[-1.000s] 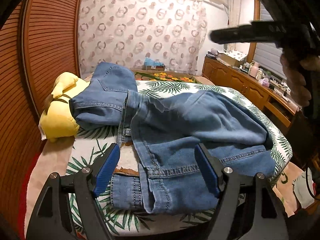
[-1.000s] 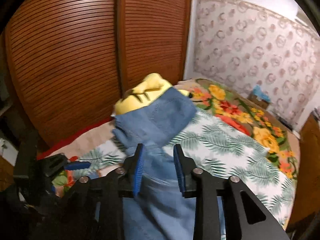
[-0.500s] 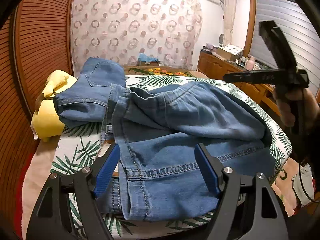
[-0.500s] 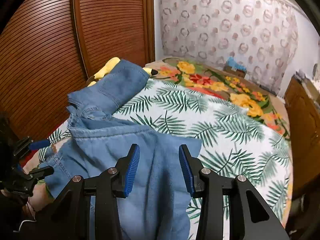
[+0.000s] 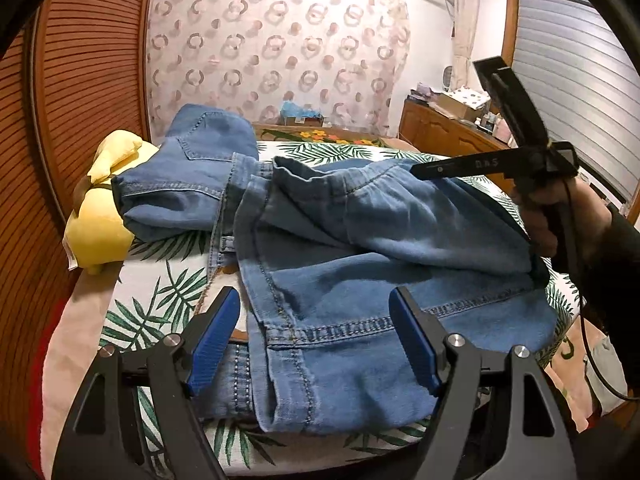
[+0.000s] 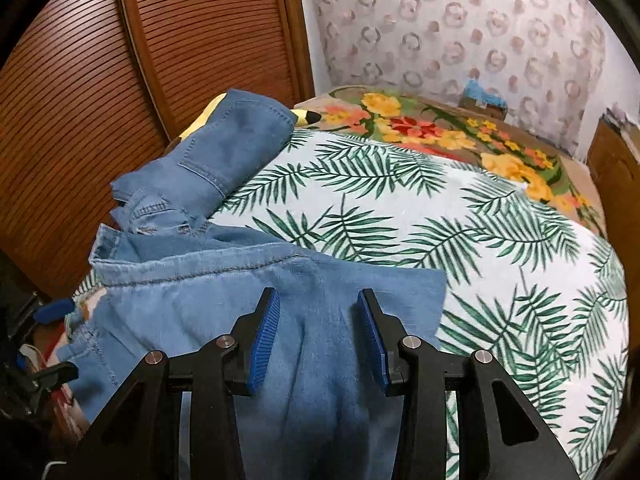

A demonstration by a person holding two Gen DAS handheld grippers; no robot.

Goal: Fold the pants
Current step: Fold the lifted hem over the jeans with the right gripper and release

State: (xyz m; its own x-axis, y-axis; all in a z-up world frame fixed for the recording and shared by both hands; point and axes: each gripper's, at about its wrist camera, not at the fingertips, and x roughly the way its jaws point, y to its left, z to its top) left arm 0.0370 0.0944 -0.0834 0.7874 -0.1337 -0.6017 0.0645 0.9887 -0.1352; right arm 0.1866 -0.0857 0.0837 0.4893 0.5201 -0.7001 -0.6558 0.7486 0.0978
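- Right wrist view: we see the right gripper (image 6: 316, 336) low over the pants (image 6: 224, 296), jaws closing, with a ridge of denim between the blue pads (image 6: 262, 340); the pads do not look pressed on it yet, so we call it not gripped.
- A second ago this same view looked at the louvred wardrobe doors (image 6: 168, 52) with the cloth hanging up between the fingers; now the folded-over part lies flat on the palm-leaf bedspread (image 6: 460, 216). We read that as the leg fold laid down and let go.
- Left wrist view: the pants (image 5: 360, 264) are spread across the bed, waistband end draped on the yellow plush toy (image 5: 100, 224) near the wardrobe, hem end nearest us.
- The left gripper (image 5: 316, 336) hovers over the near hem, fingers wide apart, nothing held, same as a second ago.
- The right gripper (image 5: 472, 166) shows here from the side, in a hand at the right, tips at the far fold edge; earlier it was high above the cloth.
- Fold looks rough: top layer lumpy and skewed, waistband part not yet brought in.
- Our judgement: one fold done, more to go; next is likely a re-grip or smoothing, and the bunched ridge risks a crooked crease.
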